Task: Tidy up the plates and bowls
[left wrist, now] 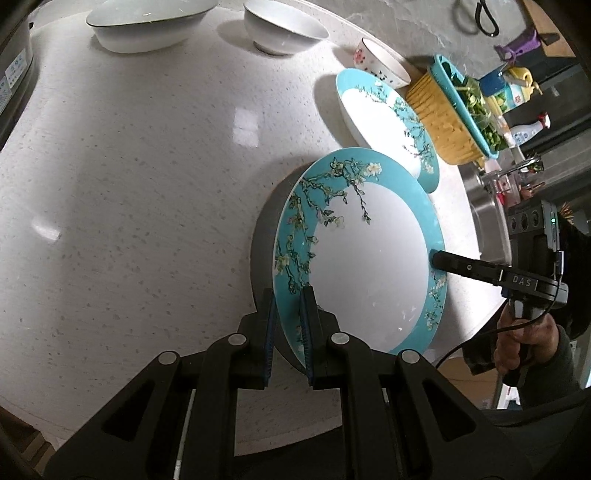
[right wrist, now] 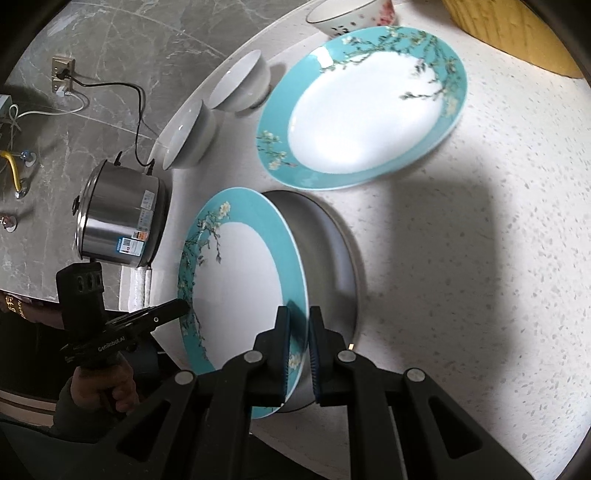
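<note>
Both wrist views look steeply down, sharing the plate (left wrist: 362, 258).

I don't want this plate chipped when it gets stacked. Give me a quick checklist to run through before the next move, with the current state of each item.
1. Left gripper clamped on the rim of the held plate: ok, jaws shut on it.
2. Right gripper clamped on the opposite rim: ok.
3. Held plate clear of the countertop: ok, its shadow lies below it.
4. Matching second plate lying flat with nothing on it: ok.
5. Room beside the second plate: not ok, the flowered bowl and yellow basket sit close against it.
6. Underside of the held plate clean: cannot tell, hidden.
</note>
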Demonstrator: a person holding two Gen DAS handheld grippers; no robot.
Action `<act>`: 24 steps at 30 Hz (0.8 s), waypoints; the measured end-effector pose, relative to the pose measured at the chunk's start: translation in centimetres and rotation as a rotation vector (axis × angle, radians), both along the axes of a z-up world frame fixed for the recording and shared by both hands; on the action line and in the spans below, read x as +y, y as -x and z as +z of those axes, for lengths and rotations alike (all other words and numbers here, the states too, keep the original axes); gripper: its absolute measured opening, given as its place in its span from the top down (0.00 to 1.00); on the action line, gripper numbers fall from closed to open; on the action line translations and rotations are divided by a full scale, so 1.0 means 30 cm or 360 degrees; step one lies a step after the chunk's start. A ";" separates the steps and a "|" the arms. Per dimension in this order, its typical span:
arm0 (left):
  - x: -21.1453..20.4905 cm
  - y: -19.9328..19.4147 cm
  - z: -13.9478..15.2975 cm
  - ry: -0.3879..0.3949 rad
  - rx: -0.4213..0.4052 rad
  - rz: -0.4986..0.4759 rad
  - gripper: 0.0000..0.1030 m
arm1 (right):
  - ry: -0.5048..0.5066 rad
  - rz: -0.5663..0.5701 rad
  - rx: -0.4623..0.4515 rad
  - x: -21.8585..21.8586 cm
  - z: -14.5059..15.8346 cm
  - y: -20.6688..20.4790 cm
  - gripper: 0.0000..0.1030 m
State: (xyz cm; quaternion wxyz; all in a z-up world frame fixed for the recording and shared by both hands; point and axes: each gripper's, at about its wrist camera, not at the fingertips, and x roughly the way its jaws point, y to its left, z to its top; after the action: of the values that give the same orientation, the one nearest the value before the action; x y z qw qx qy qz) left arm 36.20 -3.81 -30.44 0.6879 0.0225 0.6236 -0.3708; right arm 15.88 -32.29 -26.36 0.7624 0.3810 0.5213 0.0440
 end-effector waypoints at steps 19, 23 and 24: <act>-0.037 -0.006 -0.036 -0.0097 -0.0057 -0.0002 0.89 | 0.0230 0.0091 0.0025 0.049 -0.007 -0.012 0.86; -0.031 -0.008 -0.034 -0.0113 -0.0067 -0.0006 0.88 | 0.0355 0.0156 0.0031 0.073 0.004 -0.026 0.84; -0.032 -0.007 -0.033 -0.0121 -0.0074 -0.0009 0.87 | 0.0383 0.0168 0.0031 0.080 0.007 -0.027 0.84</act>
State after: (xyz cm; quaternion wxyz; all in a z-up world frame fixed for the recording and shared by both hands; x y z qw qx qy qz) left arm 36.41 -4.78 -31.44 0.6997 0.0589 0.6210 -0.3482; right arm 16.70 -29.89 -26.15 0.7940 0.2592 0.5495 0.0173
